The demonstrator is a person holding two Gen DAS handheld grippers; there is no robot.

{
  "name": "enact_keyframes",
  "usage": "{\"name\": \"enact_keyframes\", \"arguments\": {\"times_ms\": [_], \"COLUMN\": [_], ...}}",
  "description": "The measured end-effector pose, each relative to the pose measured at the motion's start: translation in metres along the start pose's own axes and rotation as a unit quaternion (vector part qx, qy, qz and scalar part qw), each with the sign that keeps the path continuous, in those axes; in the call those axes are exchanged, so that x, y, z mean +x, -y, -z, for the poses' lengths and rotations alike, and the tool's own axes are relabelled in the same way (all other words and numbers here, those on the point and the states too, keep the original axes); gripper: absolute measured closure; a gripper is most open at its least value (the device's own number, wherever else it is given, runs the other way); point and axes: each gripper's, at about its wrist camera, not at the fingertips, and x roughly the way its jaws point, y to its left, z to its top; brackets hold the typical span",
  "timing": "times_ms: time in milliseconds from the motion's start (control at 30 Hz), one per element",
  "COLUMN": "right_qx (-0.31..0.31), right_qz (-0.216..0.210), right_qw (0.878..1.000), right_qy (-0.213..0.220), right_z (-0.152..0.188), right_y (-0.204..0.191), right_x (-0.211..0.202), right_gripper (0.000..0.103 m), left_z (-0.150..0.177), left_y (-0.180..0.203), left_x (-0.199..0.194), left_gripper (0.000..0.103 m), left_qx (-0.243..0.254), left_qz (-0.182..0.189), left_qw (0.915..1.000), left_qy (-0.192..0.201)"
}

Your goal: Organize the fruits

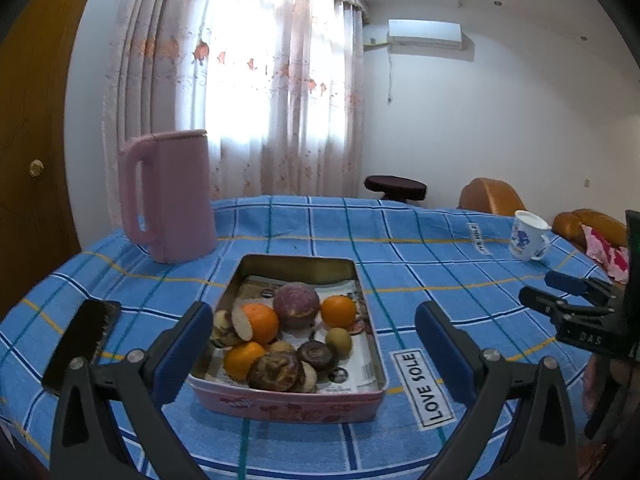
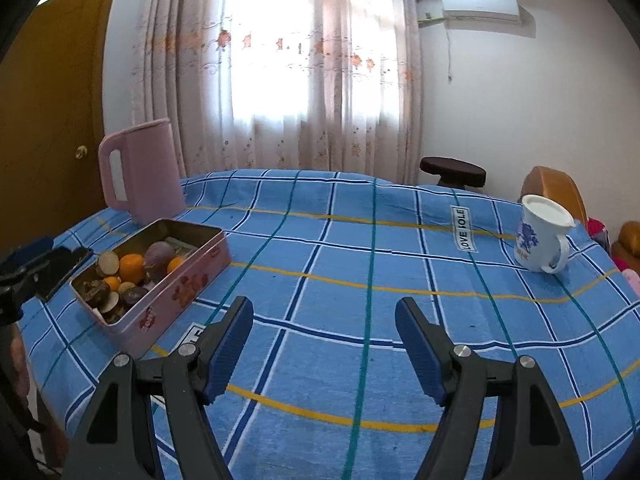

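Left wrist view looks straight down into the pink tin (image 1: pixel 288 400), an open rectangular box sitting on the blue plaid cloth of the surface (image 1: pixel 420 248), just ahead of the left hand-held gripper (image 1: pixel 314 344). Inside lie the fruits: three oranges, one of them at the right (image 1: pixel 338 311), a purple-mottled round fruit (image 1: pixel 296 305) in the middle, a small green-brown one (image 1: pixel 339 341), and several dark or cut pieces crowded toward the near end. All rest on printed paper lining the tin.

The left hand-held gripper has its blue pads wide apart with nothing between them, framing the tin's near end. The right hand-held gripper (image 2: pixel 324 344) is likewise parted and empty, poised over bare cloth to the right of the tin, which it sees at its left.

Judging from this, the fruits appear already gathered, so the step in hand is probably a pick or a tidy-up inside the tin. To do it well, approach one fruit from above and close on its widest part. The oranges are round and smooth and may roll, so the grip should be centred. The near pieces touch each other, and a careless pad could shove a neighbour. The other hand-held gripper might steady the tin wall.

Readable writing: white labels on the cloth say "LOVE SOLE" (image 1: pixel 430 390), and another further off (image 2: pixel 463 229). The right tool's body carries "DAS" (image 1: pixel 590 338). The paper's print is too small to read.

A pink jug (image 1: pixel 170 200), a dark phone (image 1: pixel 82 344) and a floral white mug (image 2: pixel 540 236) stand apart.
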Motion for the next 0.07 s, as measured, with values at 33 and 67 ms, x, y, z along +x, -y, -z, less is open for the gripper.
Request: {"name": "enact_keyframes", "arguments": {"times_ms": [33, 67], "right_qx": [-0.002, -0.004], "right_qz": [-0.002, -0.003], "right_qw": [1.0, 1.0], "right_qy": [-0.001, -0.001], "right_z": [0.0005, 0.0009], "right_y": [-0.0019, -0.0031], "right_x": [0.0003, 0.0005], "right_gripper": [0.028, 0.028], "left_z": [-0.0004, -0.0004], "left_y": [0.0002, 0.0002], "left_x": [0.0009, 0.001], "left_gripper": [0.0, 0.0], "left_qx": [0.001, 0.003], "left_qz": [0.003, 0.006], "left_qw": [1.0, 1.0], "left_qy": [-0.002, -0.003]}}
